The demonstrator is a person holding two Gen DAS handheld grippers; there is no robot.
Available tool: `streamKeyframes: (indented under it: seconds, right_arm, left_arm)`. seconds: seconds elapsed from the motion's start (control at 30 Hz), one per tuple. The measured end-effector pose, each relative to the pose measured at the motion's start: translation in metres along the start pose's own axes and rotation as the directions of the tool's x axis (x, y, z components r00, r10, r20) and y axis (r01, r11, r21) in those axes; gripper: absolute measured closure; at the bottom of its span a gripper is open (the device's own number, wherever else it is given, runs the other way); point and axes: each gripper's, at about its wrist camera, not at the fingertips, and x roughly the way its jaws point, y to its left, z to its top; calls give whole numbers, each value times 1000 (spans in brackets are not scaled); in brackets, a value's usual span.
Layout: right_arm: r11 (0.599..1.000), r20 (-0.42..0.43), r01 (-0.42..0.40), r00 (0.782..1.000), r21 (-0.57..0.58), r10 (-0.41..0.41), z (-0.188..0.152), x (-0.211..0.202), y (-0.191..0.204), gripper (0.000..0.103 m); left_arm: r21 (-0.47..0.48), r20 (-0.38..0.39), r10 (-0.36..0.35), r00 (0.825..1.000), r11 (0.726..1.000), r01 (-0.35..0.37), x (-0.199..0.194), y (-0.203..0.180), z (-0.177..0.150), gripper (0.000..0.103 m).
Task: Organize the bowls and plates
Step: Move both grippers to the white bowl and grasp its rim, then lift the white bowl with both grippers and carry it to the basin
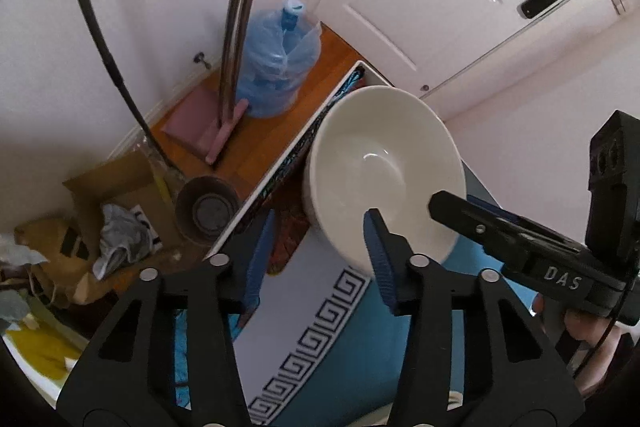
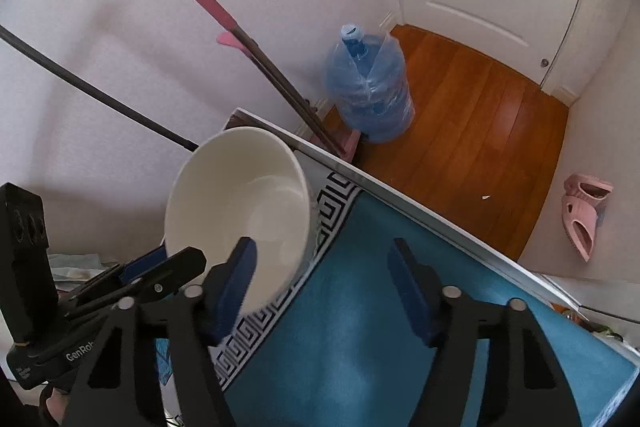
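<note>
A single white bowl (image 1: 384, 167) is seen just right of centre in the left wrist view and left of centre in the right wrist view (image 2: 240, 211). It is glossy, deep and round, with nothing visible inside. It is tilted steeply, so that the inside is shown to both cameras. Its lower edge is seen over a blue cloth with a key-pattern border.

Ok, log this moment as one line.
white ceramic bowl tilted near blue patterned mat | left claw open, at rim | right claw open, at rim
</note>
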Motion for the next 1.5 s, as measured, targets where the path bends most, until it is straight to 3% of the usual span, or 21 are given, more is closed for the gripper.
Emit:
streamKeyframes:
  seconds: [0.07, 0.13, 0.27, 0.67, 0.9, 1.17, 1.5]
  right_arm:
    - [1000, -10, -5, 1000, -1, 5, 4, 7, -2, 51]
    - [1000, -24, -10, 1000, -4, 10, 6, 13, -1, 73]
    - [999, -29, -38, 999, -4, 37, 12, 22, 2, 86]
    - [1000, -25, -5, 1000, -30, 4, 8, 17, 8, 86]
    - [1000, 20, 1, 1000, -25, -1, 0, -5, 9, 86]
    - [1000, 121, 1, 993, -3, 0, -29, -59, 6, 86]
    - [997, 234, 35, 971, 71, -51, -115, -168, -25, 86]
  left_arm:
    - [14, -7, 5, 1000, 1000, -5, 6, -2, 3, 70]
    - [22, -16, 10, 1000, 1000, -10, 12, -3, 6, 76]
    - [37, -13, 13, 1000, 999, -12, 18, -8, 8, 81]
    - [129, 8, 77, 997, 989, -77, 11, -25, 5, 81]
    - [178, 41, 68, 997, 981, -74, -8, -39, -3, 81]
    - [251, 105, 31, 994, 966, -57, -57, -78, -29, 81]
    - [382, 113, -58, 992, 924, 10, -117, -161, -113, 81]
